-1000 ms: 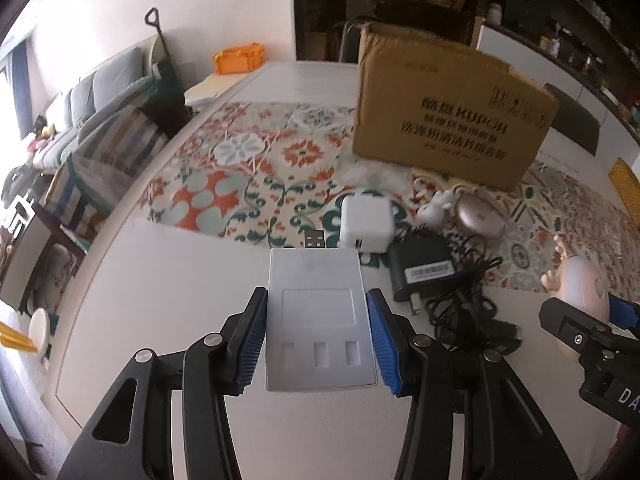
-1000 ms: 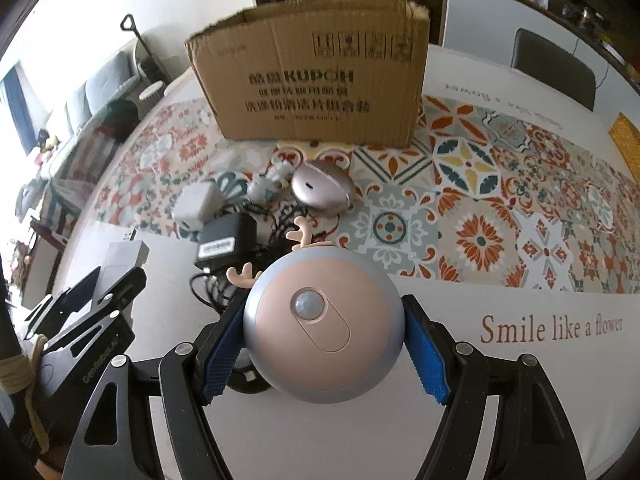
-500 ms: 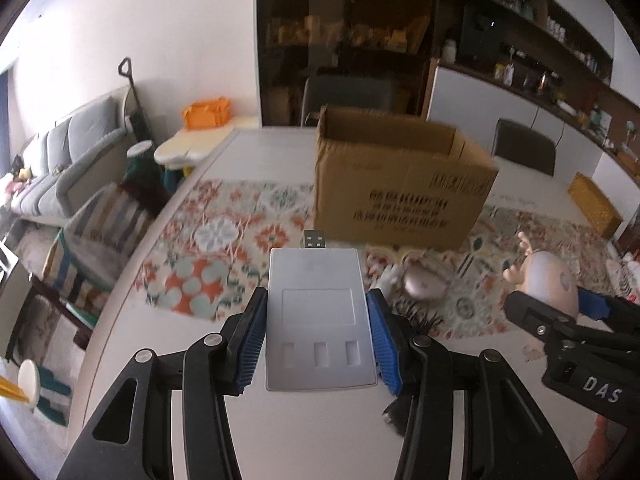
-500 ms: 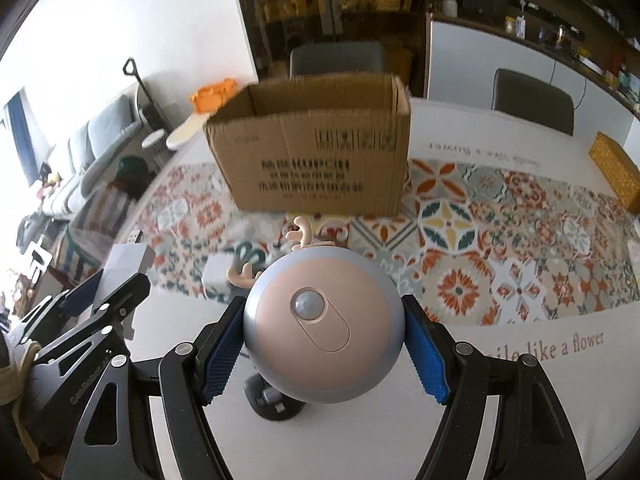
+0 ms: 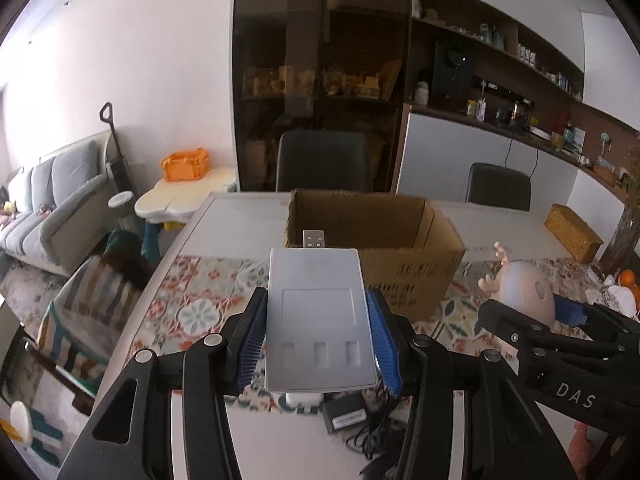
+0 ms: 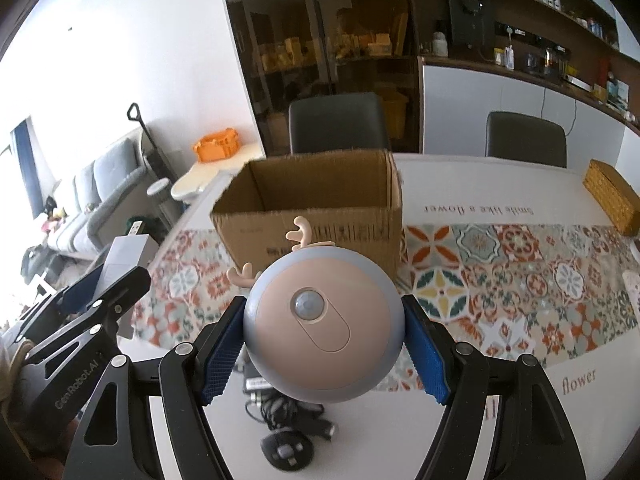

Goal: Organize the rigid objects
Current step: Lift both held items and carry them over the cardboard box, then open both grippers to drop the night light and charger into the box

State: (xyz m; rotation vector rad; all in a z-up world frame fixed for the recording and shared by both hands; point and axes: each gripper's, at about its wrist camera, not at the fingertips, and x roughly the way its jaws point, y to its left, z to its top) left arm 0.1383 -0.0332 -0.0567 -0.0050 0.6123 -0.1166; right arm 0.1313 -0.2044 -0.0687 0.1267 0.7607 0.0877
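Two hand-held grippers are seen: the left hand-held gripper [image 5: 316,344] and the right hand-held gripper [image 6: 324,340]. One white card reader [image 5: 318,320], one round deer-shaped night light [image 6: 322,330] and one open cardboard box [image 6: 316,196] are counted. Two dark chairs [image 6: 338,122] [image 6: 526,138], one wicker basket [image 6: 610,196], one black adapter [image 5: 346,414] and one orange crate [image 6: 216,146] are counted.

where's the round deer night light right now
The round deer night light is clamped in the right gripper, held above the table in front of the open cardboard box. In the left wrist view it shows at the right, beside the box.
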